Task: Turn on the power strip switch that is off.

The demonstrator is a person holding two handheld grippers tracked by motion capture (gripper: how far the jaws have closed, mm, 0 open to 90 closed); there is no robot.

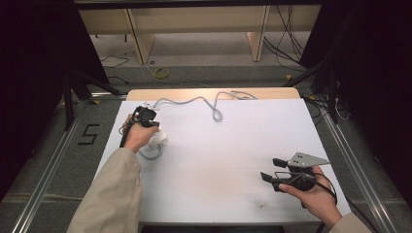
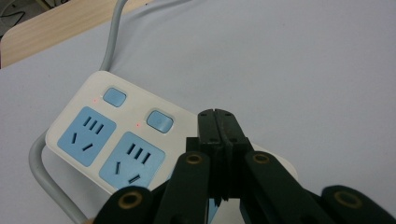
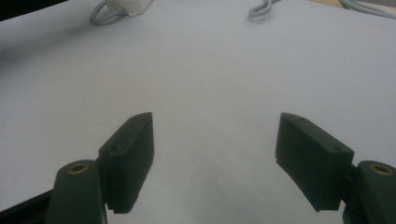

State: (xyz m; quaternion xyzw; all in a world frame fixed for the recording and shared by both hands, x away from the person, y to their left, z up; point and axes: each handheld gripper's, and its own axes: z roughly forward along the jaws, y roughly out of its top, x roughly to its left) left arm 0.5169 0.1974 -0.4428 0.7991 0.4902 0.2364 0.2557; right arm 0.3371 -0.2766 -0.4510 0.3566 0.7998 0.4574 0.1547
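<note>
Left gripper (image 1: 145,116), high view: I hold it at the table's far left corner region, directly over the white power strip (image 1: 159,138), my left hand (image 1: 138,136) wrapped around its body. The strip's grey cable (image 1: 194,101) loops beside it and snakes along the far edge of the white table (image 1: 218,160). Right gripper (image 1: 273,171) rests low at the near right, well apart from the strip, its jaws spread over bare tabletop, my right hand (image 1: 311,194) behind it.

Left gripper view: its jaws are pressed flat together, nothing between them, the tips (image 2: 218,122) poised above the power strip (image 2: 93,116), just beside the nearer blue switch (image 2: 159,120). A second switch (image 2: 114,97) lies farther along, each with a small red light beside it; two blue sockets (image 2: 87,135) sit below them. Whether the tips touch the strip I cannot tell.

Right gripper view: jaws stand wide apart (image 3: 215,154) over empty white surface; the power strip (image 3: 128,5) and cable (image 3: 261,9) lie far off at the top edge.
</note>
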